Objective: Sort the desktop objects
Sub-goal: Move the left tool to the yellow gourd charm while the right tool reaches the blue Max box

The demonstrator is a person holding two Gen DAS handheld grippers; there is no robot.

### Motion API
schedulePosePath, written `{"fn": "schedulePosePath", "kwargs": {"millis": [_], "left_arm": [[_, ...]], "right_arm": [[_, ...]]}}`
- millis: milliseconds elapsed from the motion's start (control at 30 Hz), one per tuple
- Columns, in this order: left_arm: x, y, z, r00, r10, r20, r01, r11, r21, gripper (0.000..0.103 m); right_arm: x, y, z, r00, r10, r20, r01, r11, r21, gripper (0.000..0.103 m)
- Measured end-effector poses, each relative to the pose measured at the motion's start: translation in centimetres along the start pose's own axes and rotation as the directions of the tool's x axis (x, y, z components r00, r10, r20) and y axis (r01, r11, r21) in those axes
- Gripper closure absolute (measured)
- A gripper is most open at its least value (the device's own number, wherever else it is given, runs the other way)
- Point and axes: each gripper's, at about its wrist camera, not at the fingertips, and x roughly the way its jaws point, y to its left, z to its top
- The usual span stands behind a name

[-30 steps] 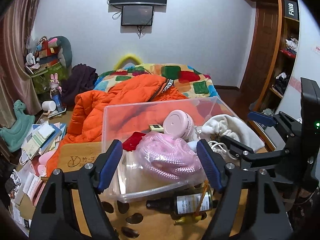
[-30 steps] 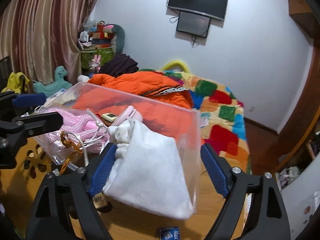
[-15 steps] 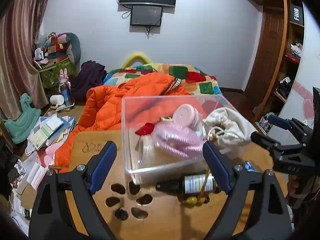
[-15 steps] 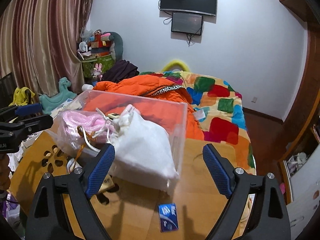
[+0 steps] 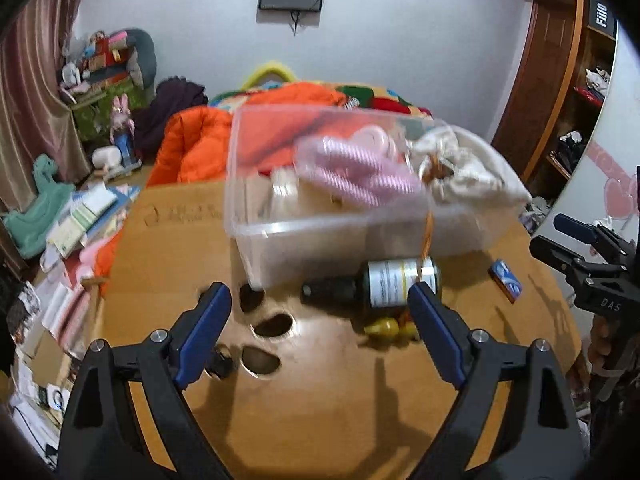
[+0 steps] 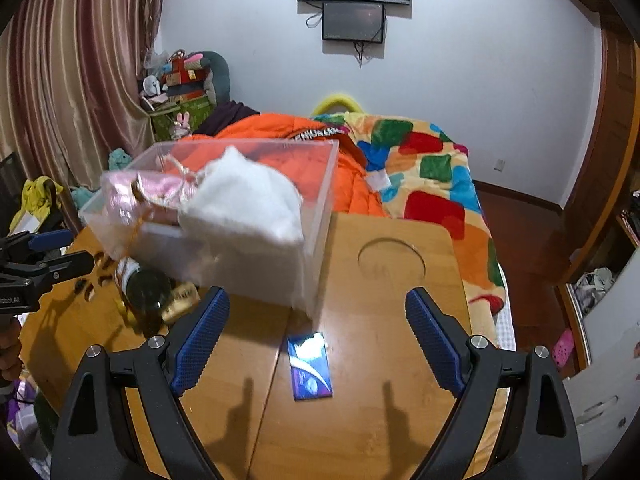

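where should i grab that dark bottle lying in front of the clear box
Take the dark bottle across its labelled body from above. It lies on its side on the wooden table, close against the clear box, neck toward the left hand-held gripper's left. An orange cord hangs to its base, so stay mid-label.

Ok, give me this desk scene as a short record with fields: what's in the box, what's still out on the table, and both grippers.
container: clear plastic box on the wooden table
in box: white cloth bag, pink pouch
on table: dark bottle lying on its side in front of the box; blue packet lying flat
left gripper: open, empty, above the table
right gripper: open, empty, above the blue packet
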Motion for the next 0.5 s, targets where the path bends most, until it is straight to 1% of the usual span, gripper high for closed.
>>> {"fn": "schedulePosePath", "kwargs": {"millis": [133, 300, 367, 433, 500], "left_arm": [[0.7, -0.6, -1.3, 0.999, -0.035, -0.037, 0.035, 0.999, -0.018, 0.013], [1.8, -2.3, -2.5, 0.997, -0.063, -0.053, 0.064, 0.998, 0.011, 0.013], [2.3, -2.9, -2.6, 0.996, -0.063, -0.058, 0.064, 0.998, 0.018, 0.016], [2.9, -3.4, -2.7, 0.997, -0.048, -0.065, 0.050, 0.998, 0.027, 0.025], [3.3, -3.7, -2.7, 0.996, -0.057, -0.072, 0.058, 0.998, 0.021, 0.028]], "right_arm": [[0.2, -0.3, -1.2, 1.000, 0.014, -0.028, -0.013, 1.000, 0.015, 0.015], [0.6, -0.5, -2.6, 0.998, 0.020, -0.054, -0.020, 1.000, 0.011, 0.015], [0.9, -0.5, -3.1, 0.998, 0.029, -0.061, -0.029, 1.000, 0.010, 0.015], [1.3, -0.6, -3.5, 0.997, 0.040, -0.071, -0.039, 0.999, 0.013, 0.015], [1.6, -0.6, -3.9, 0.996, 0.049, -0.076, -0.047, 0.999, 0.023, 0.016]]}}
